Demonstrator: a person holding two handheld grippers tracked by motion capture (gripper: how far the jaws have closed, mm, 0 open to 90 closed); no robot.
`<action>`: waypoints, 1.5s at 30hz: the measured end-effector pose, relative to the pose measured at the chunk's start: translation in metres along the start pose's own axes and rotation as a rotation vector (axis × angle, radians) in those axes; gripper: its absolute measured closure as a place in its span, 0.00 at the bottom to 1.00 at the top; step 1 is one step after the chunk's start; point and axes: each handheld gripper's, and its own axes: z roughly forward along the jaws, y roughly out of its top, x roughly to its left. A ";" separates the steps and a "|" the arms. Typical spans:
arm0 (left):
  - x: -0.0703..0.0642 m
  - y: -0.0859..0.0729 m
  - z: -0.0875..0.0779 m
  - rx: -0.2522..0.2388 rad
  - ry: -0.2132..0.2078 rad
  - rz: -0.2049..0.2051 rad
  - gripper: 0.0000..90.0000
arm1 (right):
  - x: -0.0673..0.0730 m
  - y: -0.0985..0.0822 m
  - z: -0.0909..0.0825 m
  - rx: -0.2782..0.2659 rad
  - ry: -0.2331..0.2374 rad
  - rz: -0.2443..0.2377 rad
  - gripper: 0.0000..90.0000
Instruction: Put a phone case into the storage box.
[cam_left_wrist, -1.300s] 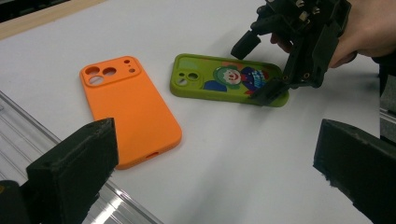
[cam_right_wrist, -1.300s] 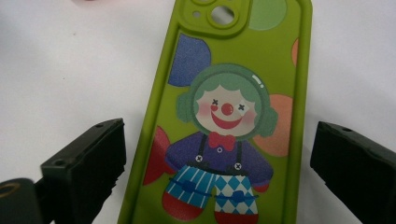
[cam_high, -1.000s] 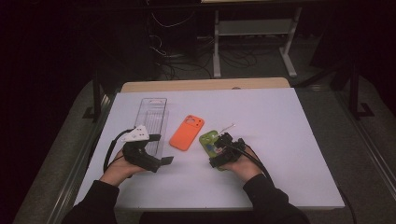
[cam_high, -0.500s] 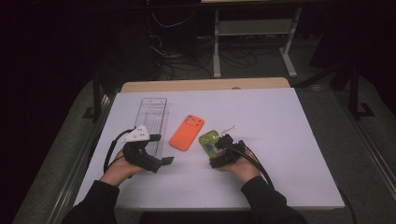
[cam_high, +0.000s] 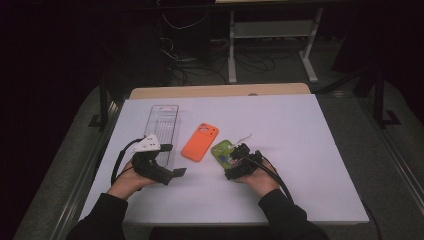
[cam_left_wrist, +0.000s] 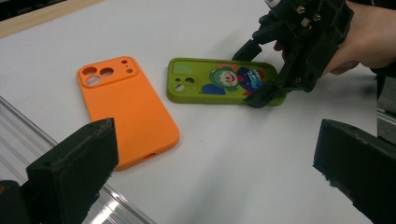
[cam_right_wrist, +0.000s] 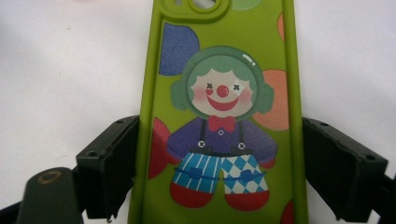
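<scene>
Item: green phone case with a clown print, lying flat on the white desk, just right of the orange phone case, which we take as landmark; a clear plastic tray lies left of that landmark. Our right gripper straddles the green case's near end, its fingers just now closing in and about at the case's long edges, firm pressing unconfirmed. Our left gripper rests near the landmark's lower left, fingers wide apart and holding nothing.
</scene>
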 end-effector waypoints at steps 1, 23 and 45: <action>0.000 0.000 0.000 -0.001 -0.001 0.000 0.00 | 0.000 0.000 0.000 0.000 0.004 -0.001 0.17; 0.002 0.009 0.001 -0.004 -0.005 0.015 0.00 | -0.039 0.007 -0.044 -0.041 0.078 -0.143 0.17; -0.014 0.052 0.036 0.070 -0.138 0.190 0.00 | -0.068 0.019 -0.070 -0.055 0.318 -0.495 0.17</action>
